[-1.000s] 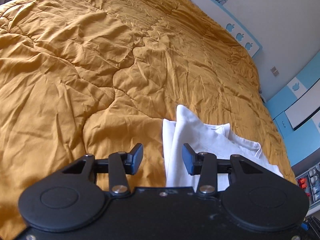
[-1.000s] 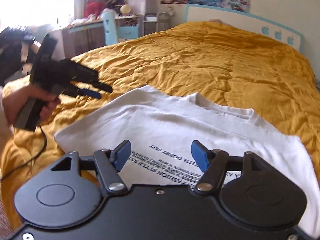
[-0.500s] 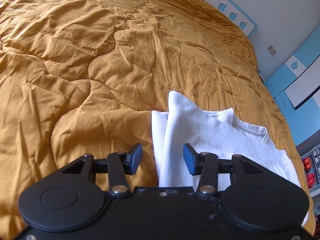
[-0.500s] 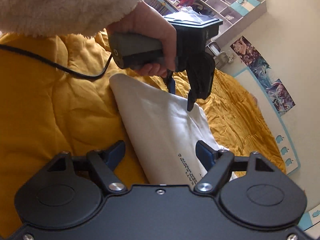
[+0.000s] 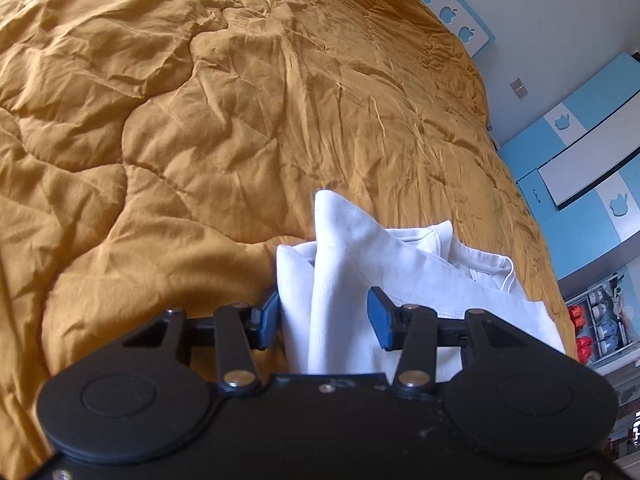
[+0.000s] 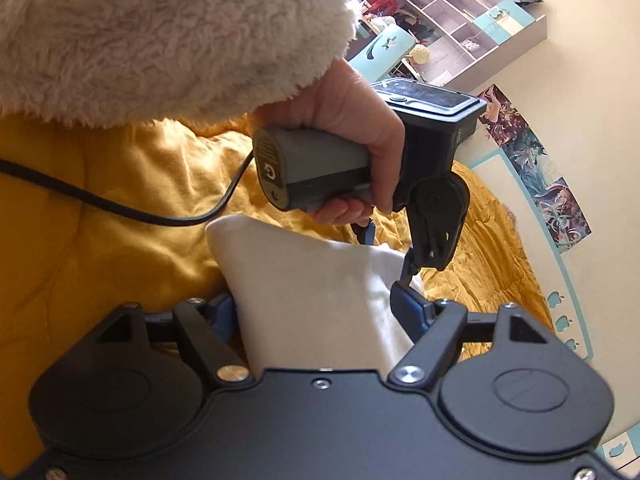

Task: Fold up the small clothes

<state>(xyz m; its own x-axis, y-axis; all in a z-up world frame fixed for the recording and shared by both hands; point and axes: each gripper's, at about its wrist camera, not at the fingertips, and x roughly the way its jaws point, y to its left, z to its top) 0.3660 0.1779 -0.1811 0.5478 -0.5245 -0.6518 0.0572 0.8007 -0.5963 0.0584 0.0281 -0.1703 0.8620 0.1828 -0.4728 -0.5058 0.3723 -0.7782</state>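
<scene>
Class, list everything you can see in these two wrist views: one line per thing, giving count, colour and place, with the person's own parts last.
T-shirt: one, white, bunched on the bedspread, running between both tools' fingers.
Bedspread: one, mustard yellow, quilted and creased, covering the bed.
Headboard: one, white with a blue edge and apple cut-outs, at the far end of the bed.
Cabinet: one, blue and white, beside the bed.
Shelf unit: one, white and teal, against the wall.
Posters: several, dark blue, on the wall.
Cable: one, black, across the bedspread.
Sleeve: one, cream fleece, top of the right wrist view.
Hand: one, gripping the left tool's handle.
Left tool: black, blue pads, open.
Right tool: black, blue pads, open.
</scene>
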